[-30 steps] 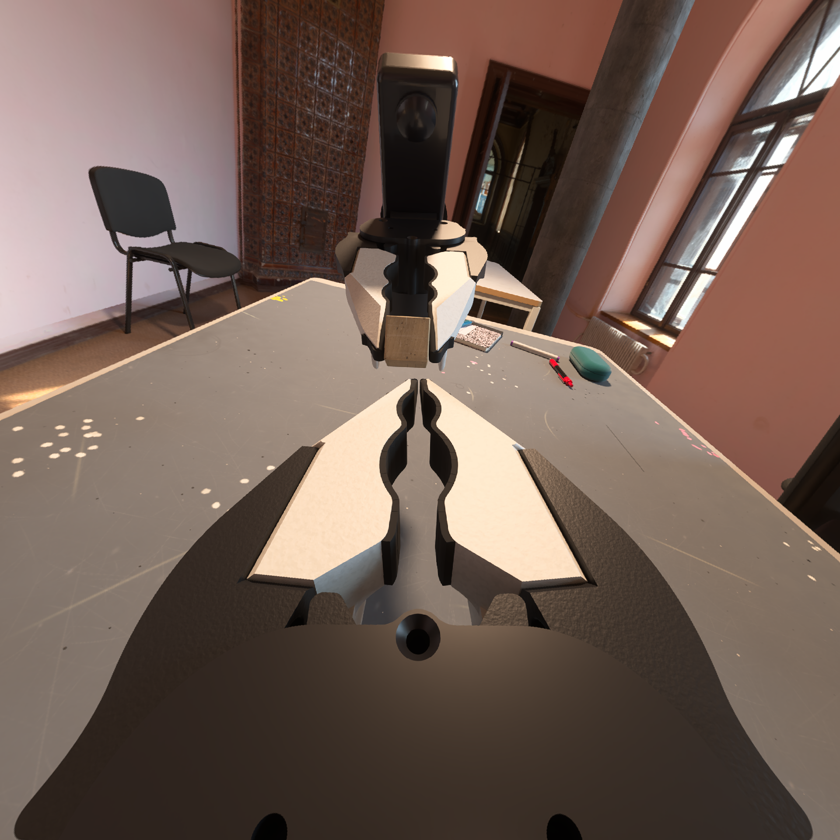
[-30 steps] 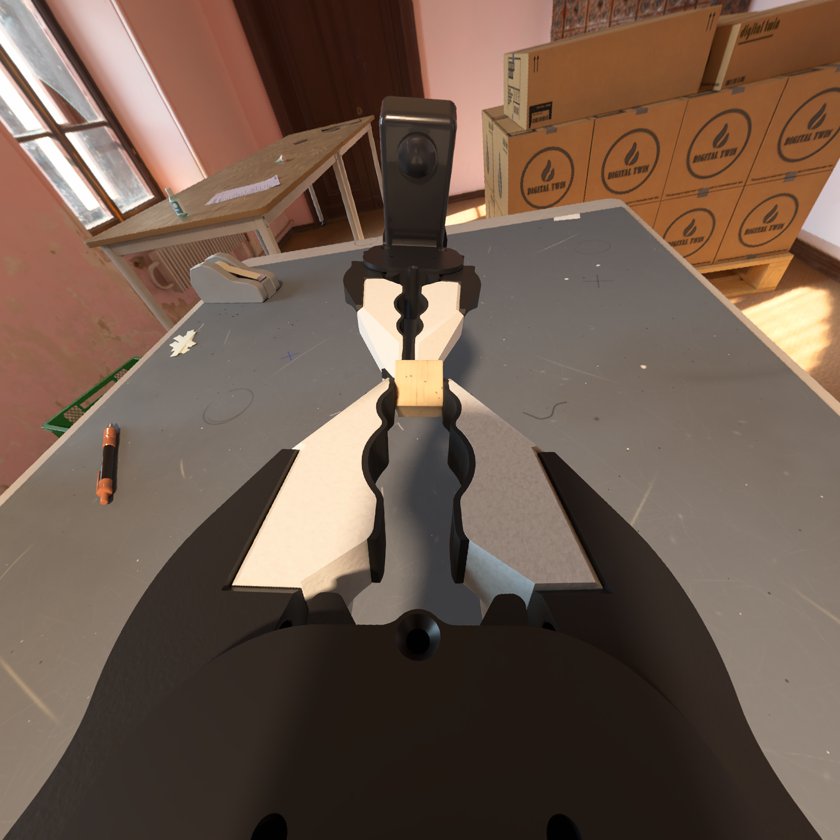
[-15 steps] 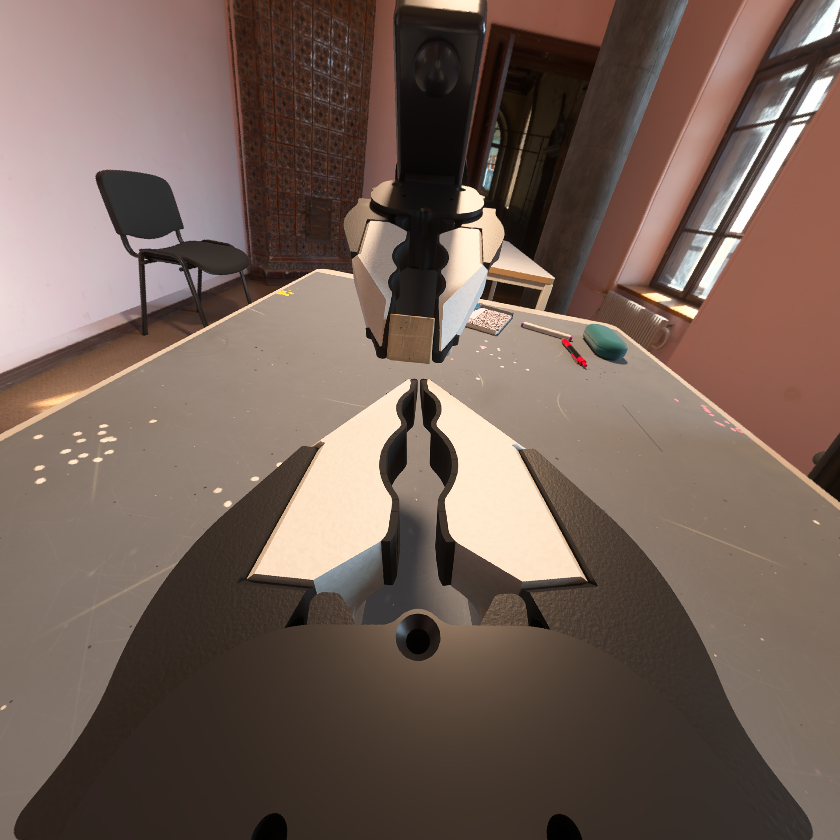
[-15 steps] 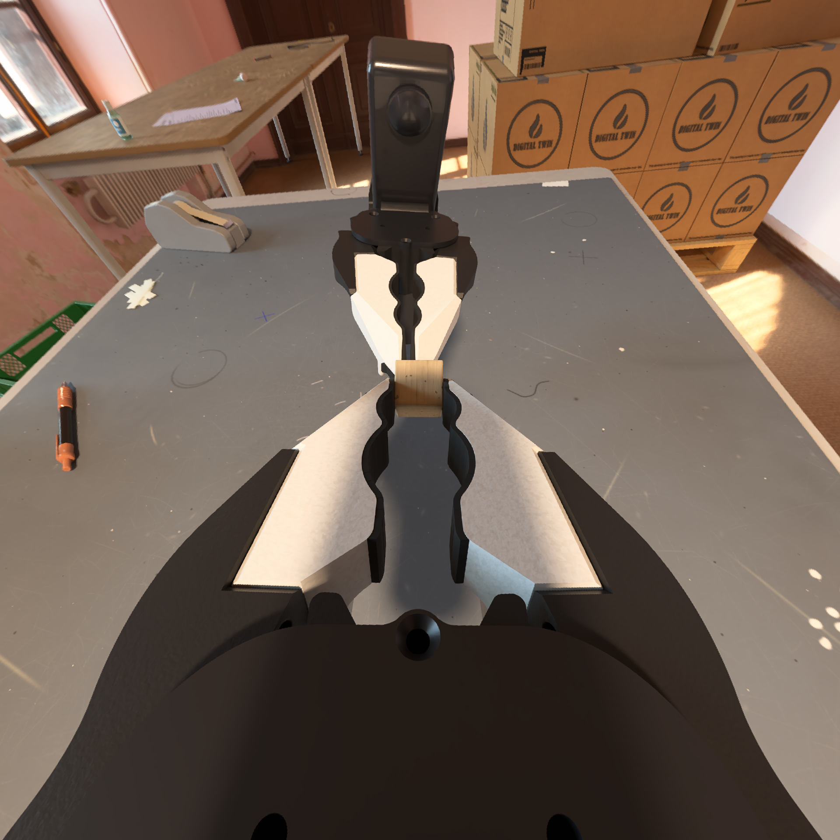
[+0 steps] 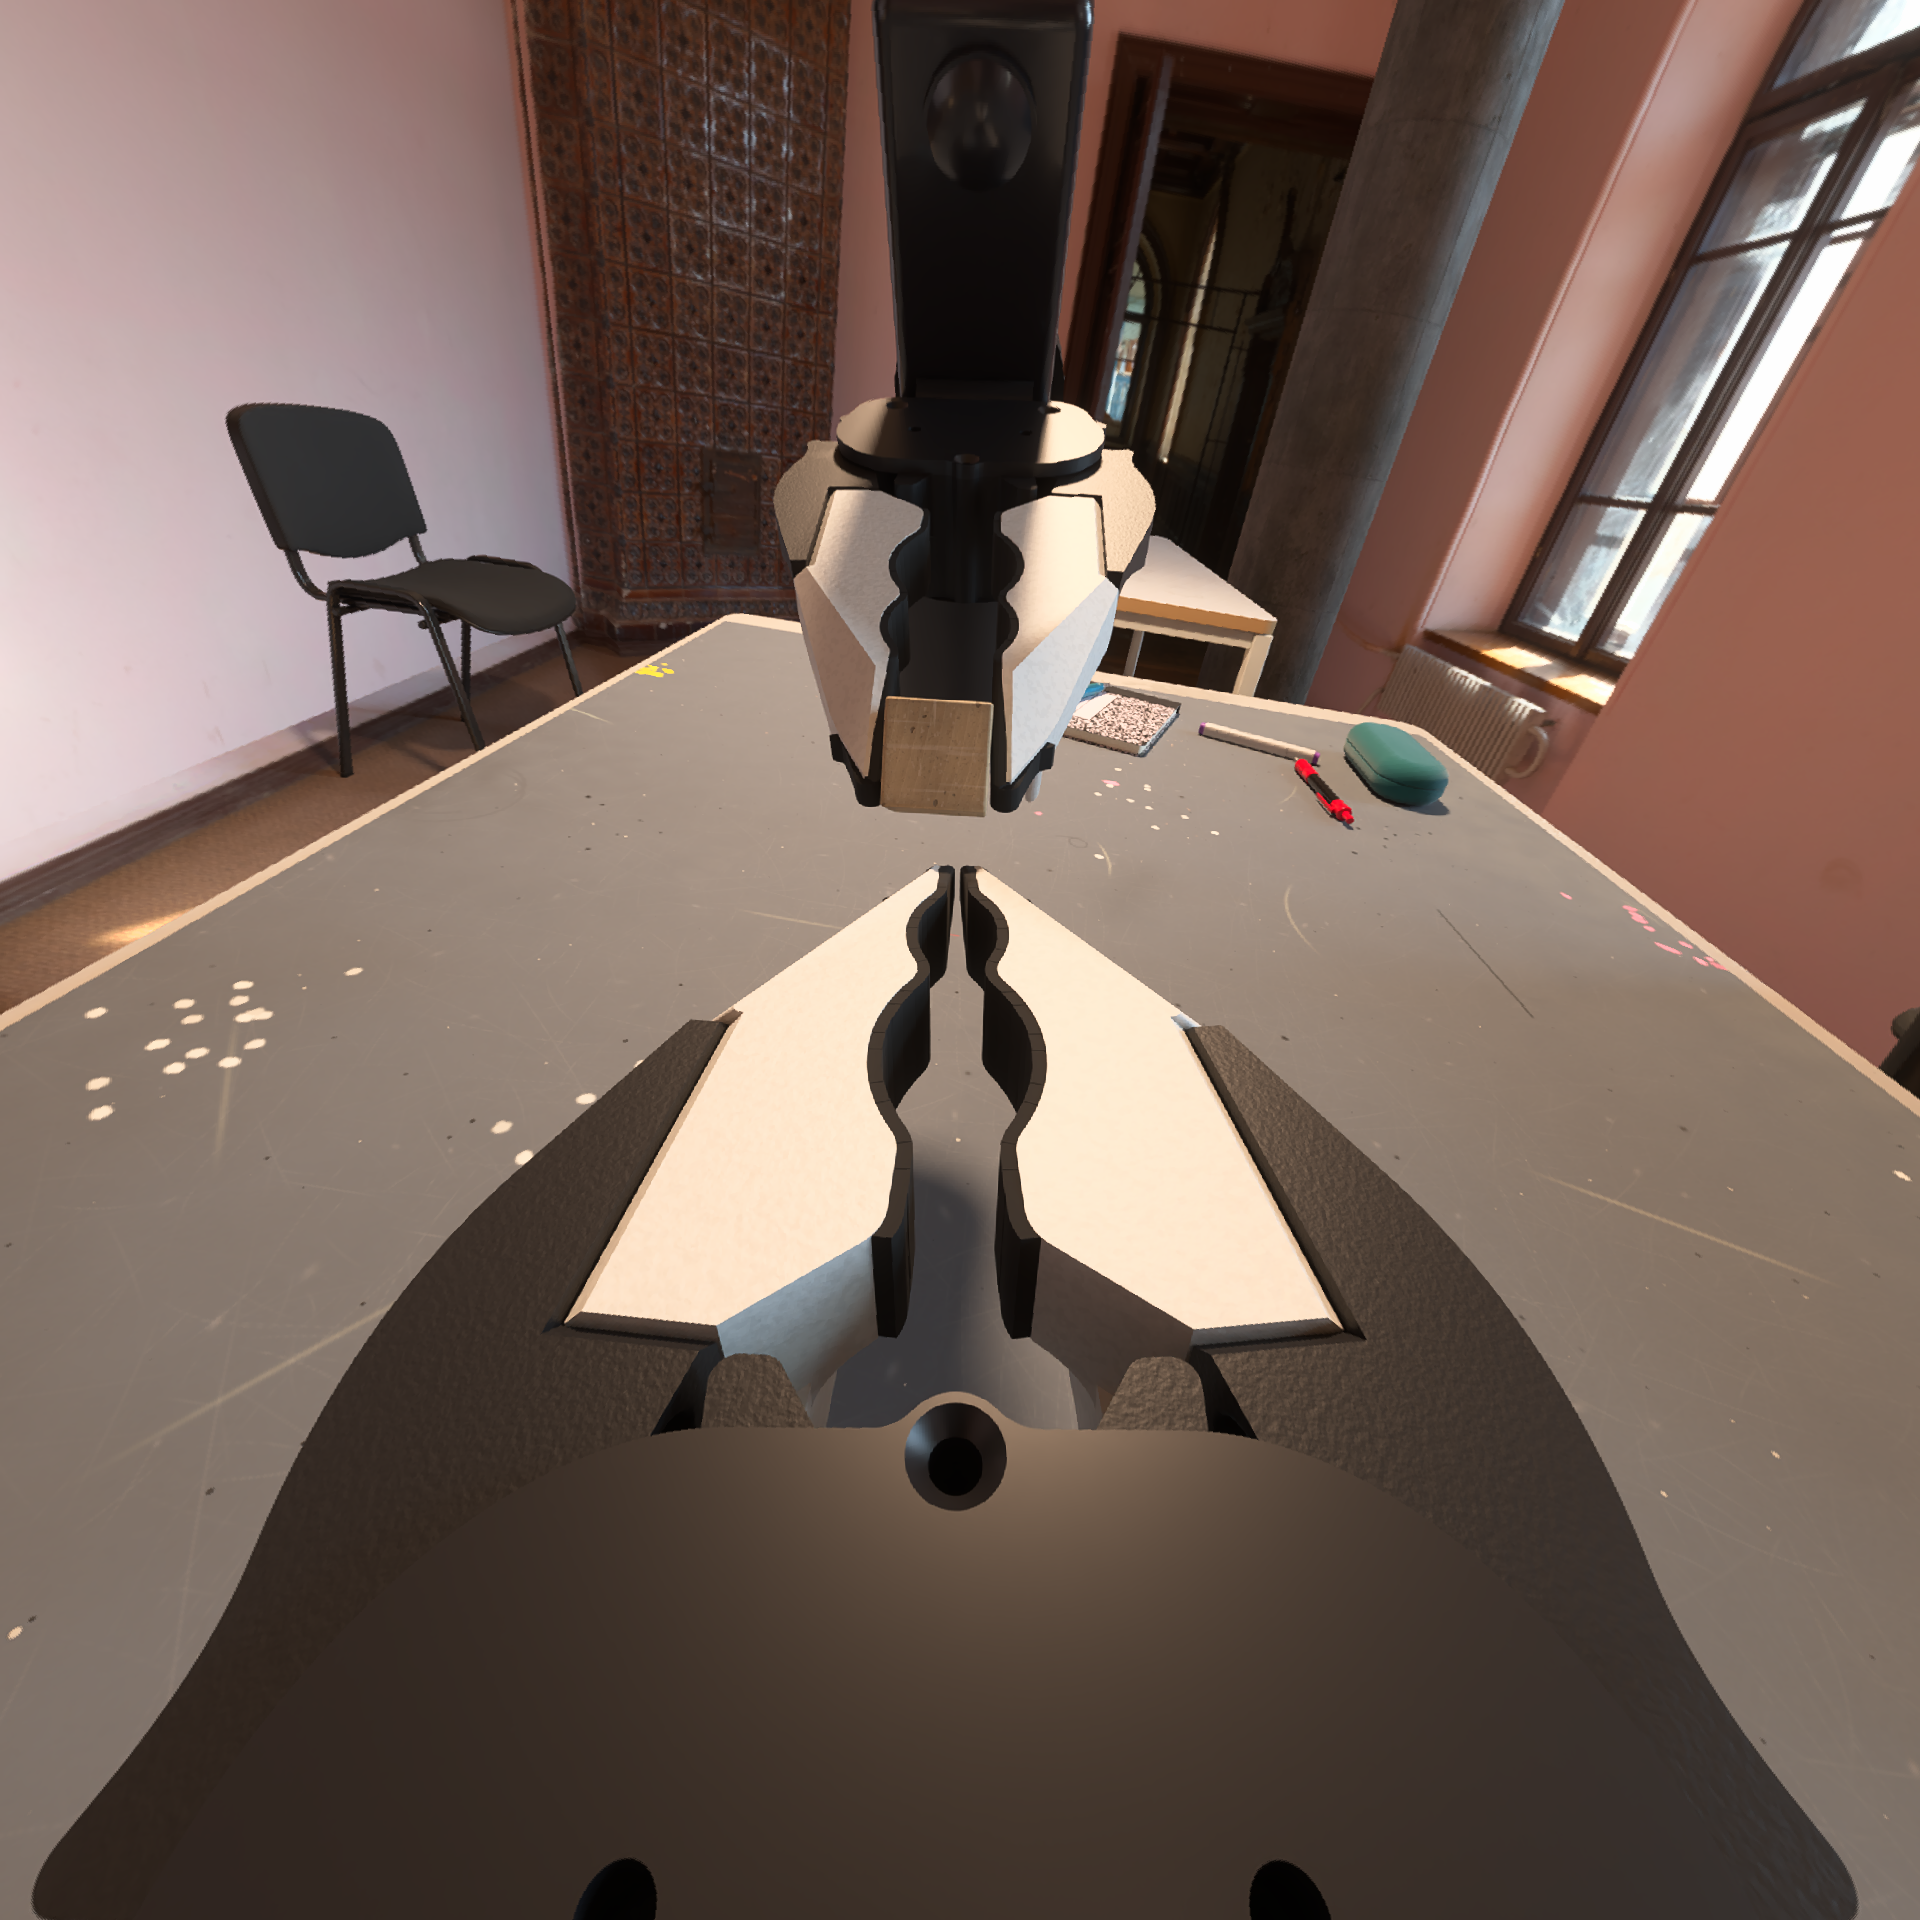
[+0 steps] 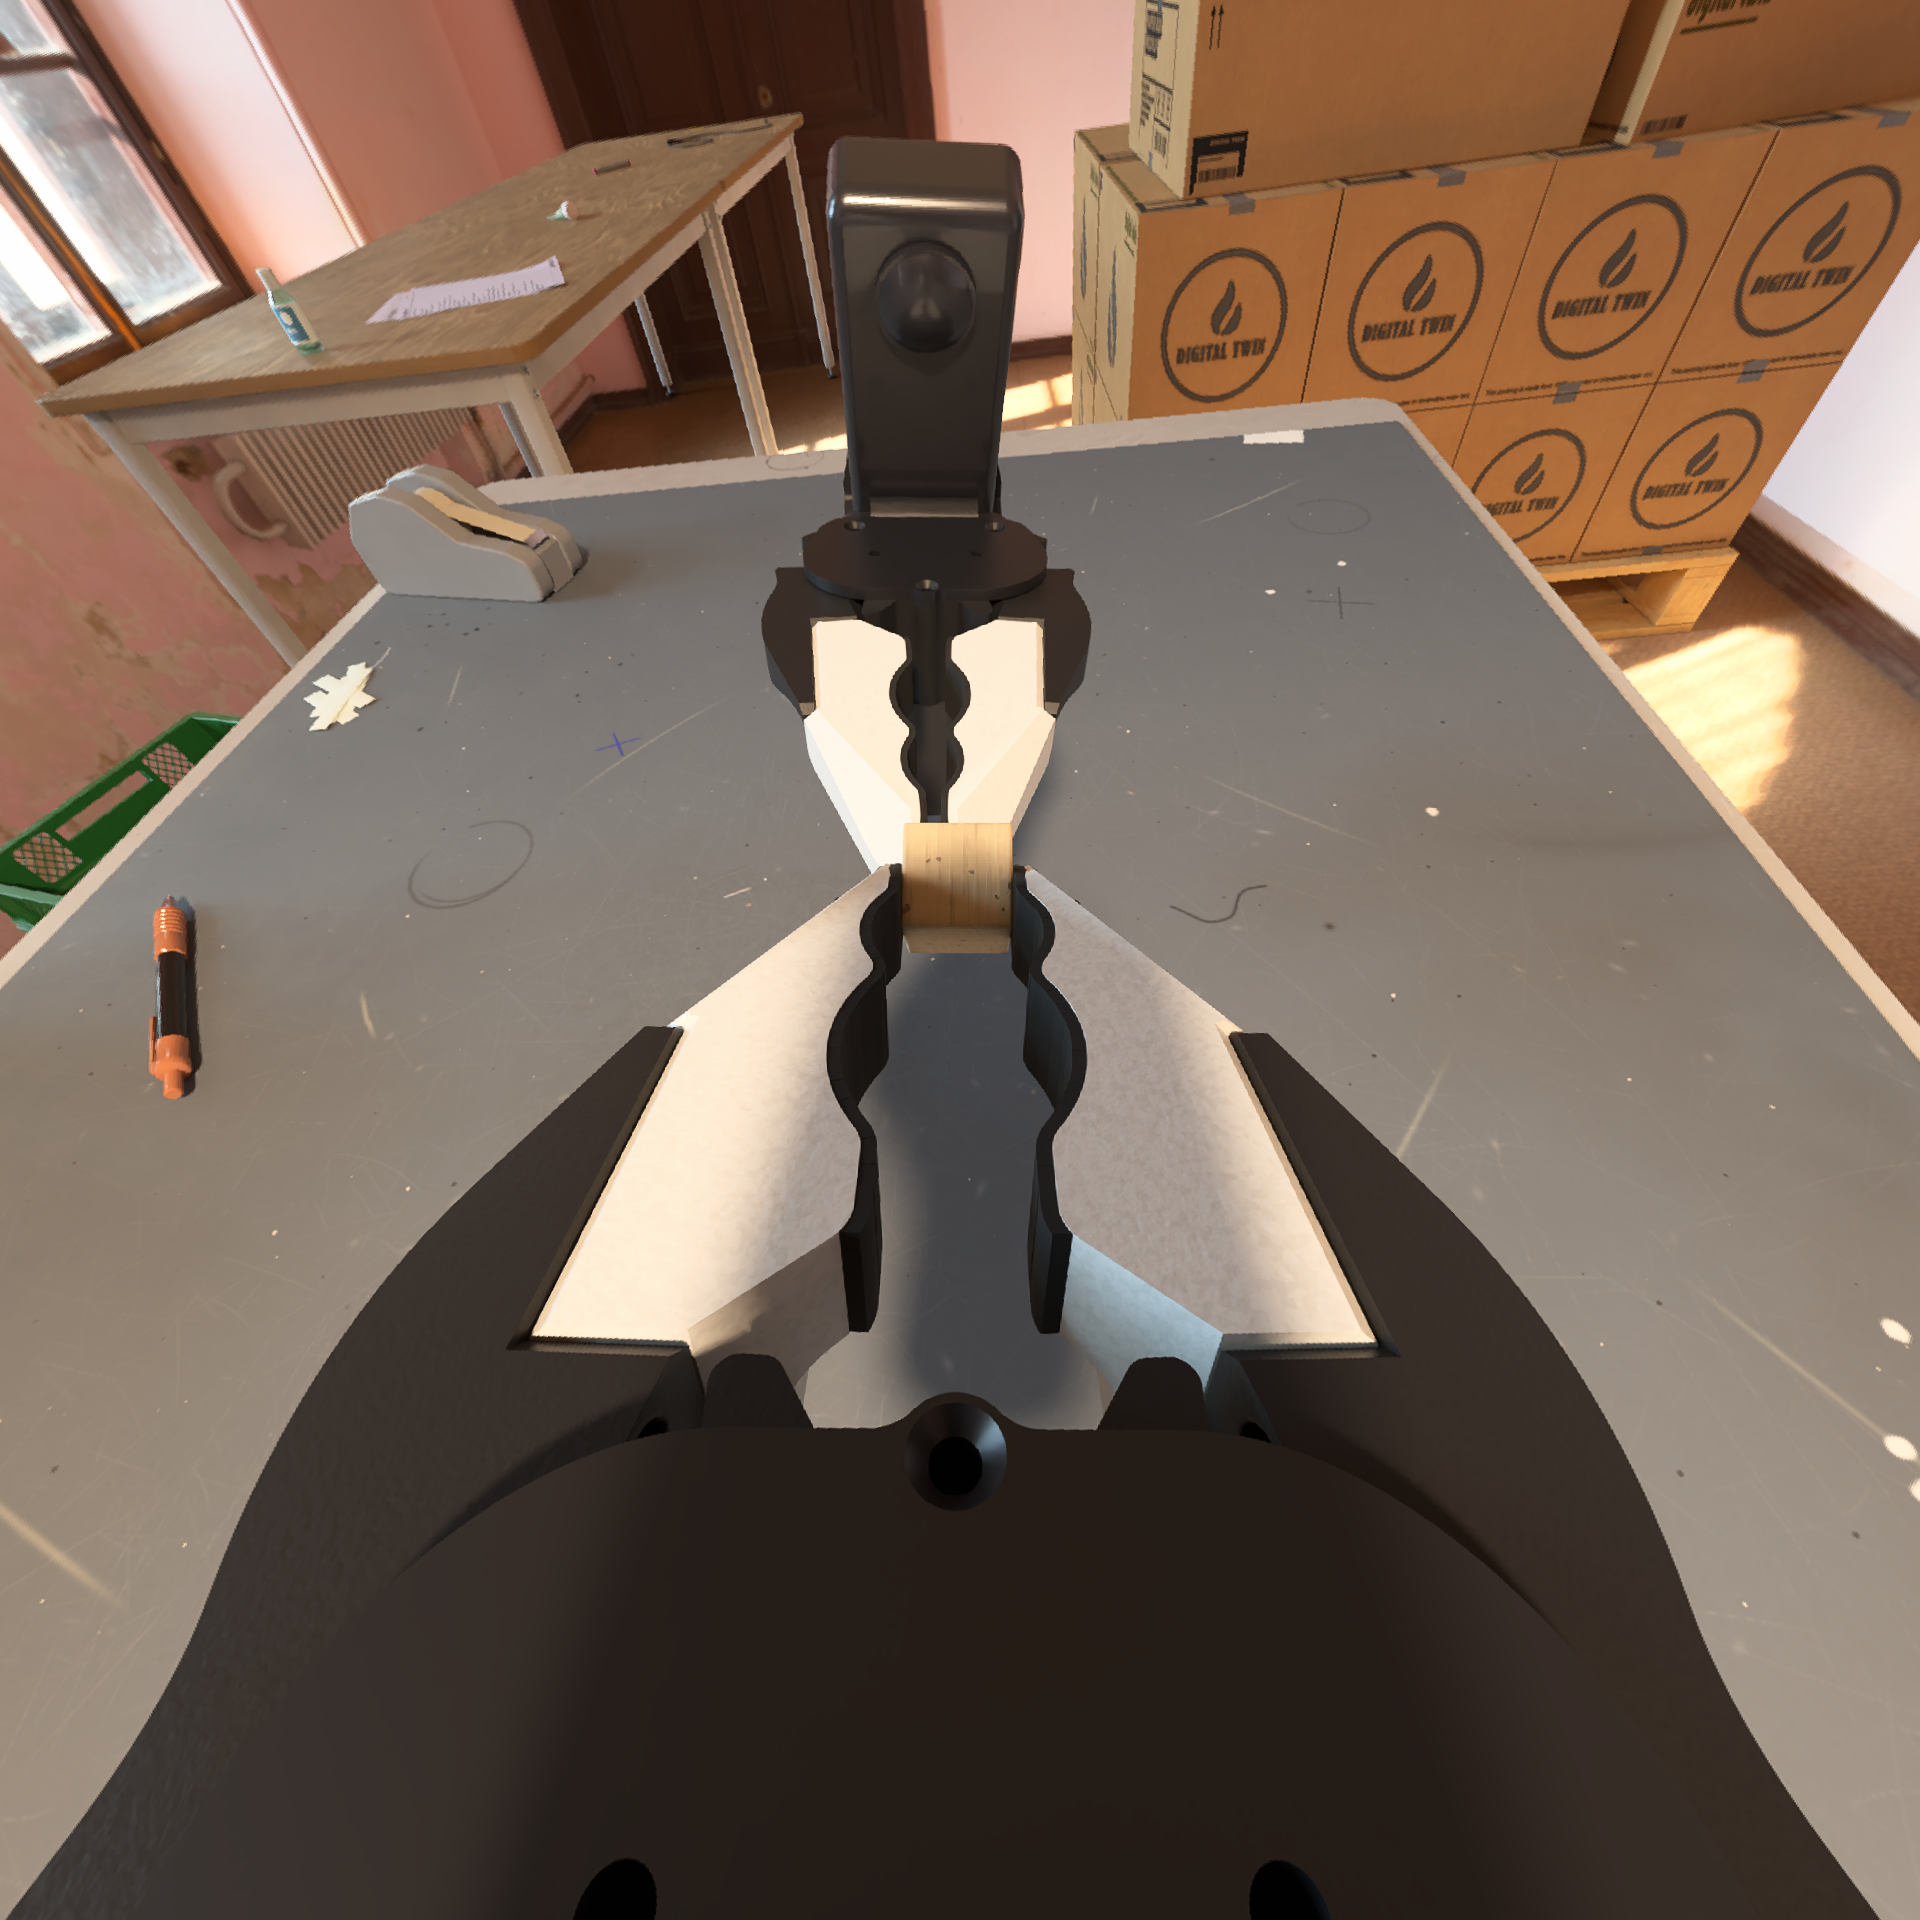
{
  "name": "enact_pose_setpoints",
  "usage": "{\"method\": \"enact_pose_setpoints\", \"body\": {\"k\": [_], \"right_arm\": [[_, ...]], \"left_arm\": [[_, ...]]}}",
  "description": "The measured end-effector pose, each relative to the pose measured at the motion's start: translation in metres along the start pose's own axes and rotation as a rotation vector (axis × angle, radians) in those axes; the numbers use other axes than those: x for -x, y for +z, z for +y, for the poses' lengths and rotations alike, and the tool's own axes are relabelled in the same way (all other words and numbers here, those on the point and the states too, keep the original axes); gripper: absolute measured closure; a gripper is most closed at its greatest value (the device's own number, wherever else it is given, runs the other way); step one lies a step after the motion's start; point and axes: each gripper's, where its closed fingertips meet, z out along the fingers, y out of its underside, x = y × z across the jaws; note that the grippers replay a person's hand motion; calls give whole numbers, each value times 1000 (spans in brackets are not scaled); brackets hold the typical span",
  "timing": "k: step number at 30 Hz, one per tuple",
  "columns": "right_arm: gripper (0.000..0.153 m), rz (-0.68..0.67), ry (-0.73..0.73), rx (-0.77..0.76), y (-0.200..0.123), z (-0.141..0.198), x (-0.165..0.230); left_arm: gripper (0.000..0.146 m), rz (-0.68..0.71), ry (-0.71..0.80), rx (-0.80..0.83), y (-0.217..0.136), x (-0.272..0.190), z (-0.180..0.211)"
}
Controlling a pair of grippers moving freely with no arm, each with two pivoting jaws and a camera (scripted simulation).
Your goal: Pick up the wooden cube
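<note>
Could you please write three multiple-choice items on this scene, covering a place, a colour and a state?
1. Where is the wooden cube?
A. between the right gripper fingertips
B. on the chair
C. inside the green crate

2. What colour is the oval case?
A. yellow
B. teal
C. white

3. How is the left gripper?
A. clamped on the cube
B. shut and empty
C. wide open

Answers: 1 A, both fingertips press the cube's sides above the table. 2 B, it lies teal beside the red pen. 3 B, its fingertips nearly meet on nothing.
</note>
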Motion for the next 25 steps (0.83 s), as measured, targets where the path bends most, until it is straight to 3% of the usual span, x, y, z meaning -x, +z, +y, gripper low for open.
{"method": "enact_pose_setpoints", "body": {"k": [7,16,20,25], "right_arm": [[133,-37,46,-43,1,-2,0],[133,-69,113,29,-2,10,0],[133,-101,258,77,0,27,-7],[133,-235,588,-7,8,48,-22]], "left_arm": [[145,12,-19,-6,-2,-1,-2],[145,8,-32,67,4,-1,8],[145,41,-212,140,6,5,23],[145,60,-506,187,6,16,42]]}}
